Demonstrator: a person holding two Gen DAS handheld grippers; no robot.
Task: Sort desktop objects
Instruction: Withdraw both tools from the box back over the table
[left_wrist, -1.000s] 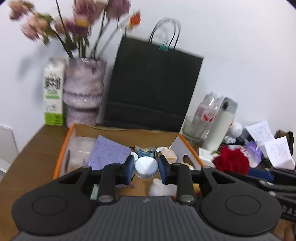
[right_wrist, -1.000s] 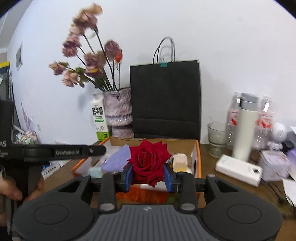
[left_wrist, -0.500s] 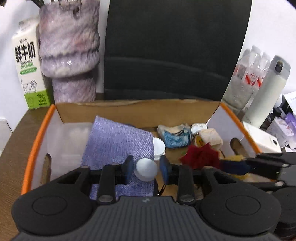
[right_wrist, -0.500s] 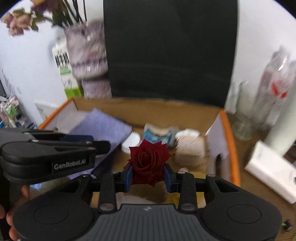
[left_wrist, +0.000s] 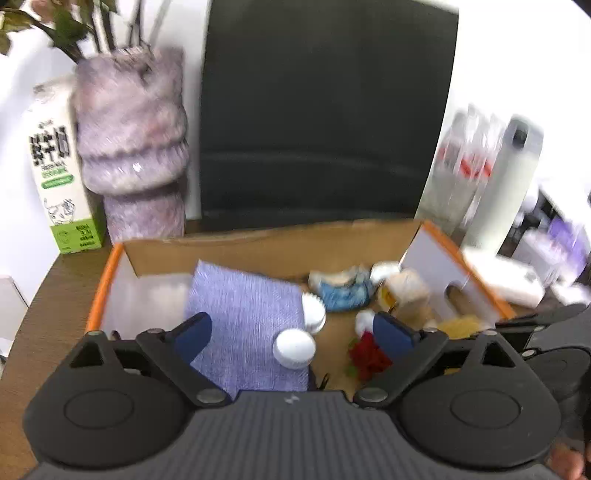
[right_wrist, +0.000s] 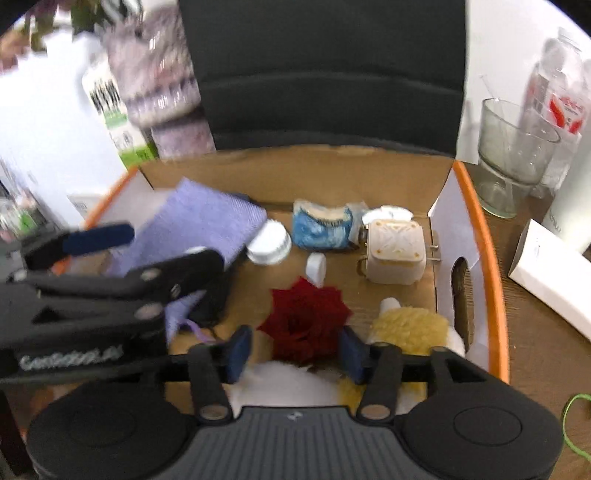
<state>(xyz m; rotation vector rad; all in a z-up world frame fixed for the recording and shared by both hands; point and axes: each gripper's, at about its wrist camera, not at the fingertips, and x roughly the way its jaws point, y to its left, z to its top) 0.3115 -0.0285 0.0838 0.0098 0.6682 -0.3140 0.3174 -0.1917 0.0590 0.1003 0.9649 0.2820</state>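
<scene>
1. While both tools hang over the orange-rimmed cardboard box (left_wrist: 461, 258), the left gripper (left_wrist: 291, 332) has its jaws spread wide, with the small round white cap (left_wrist: 294, 348) loose between them, touching neither pad, on the near edge of the lilac woven cloth (left_wrist: 243, 317).
2. The right gripper (right_wrist: 295, 349) has its jaws parted too; the dark red fabric rose (right_wrist: 304, 325) sits between them on the box floor. Whether a pad brushes a petal I cannot tell.
3. At 12 o'clock from the rose lie a second small white cap (right_wrist: 316, 268), a ribbed white lid (right_wrist: 269, 243), a crumpled blue-and-white wrapper (right_wrist: 321, 225) and a cream square box (right_wrist: 395, 254); at 3 o'clock, a yellow fluffy toy (right_wrist: 410, 328).
4. Judging by this, cap and rose look delivered, so these two placements seem done.
5. Left on the desk (right_wrist: 532, 332) at 2 o'clock: a white flat carton (right_wrist: 554, 280) and a clear glass cup (right_wrist: 513, 155), perhaps next.
</scene>
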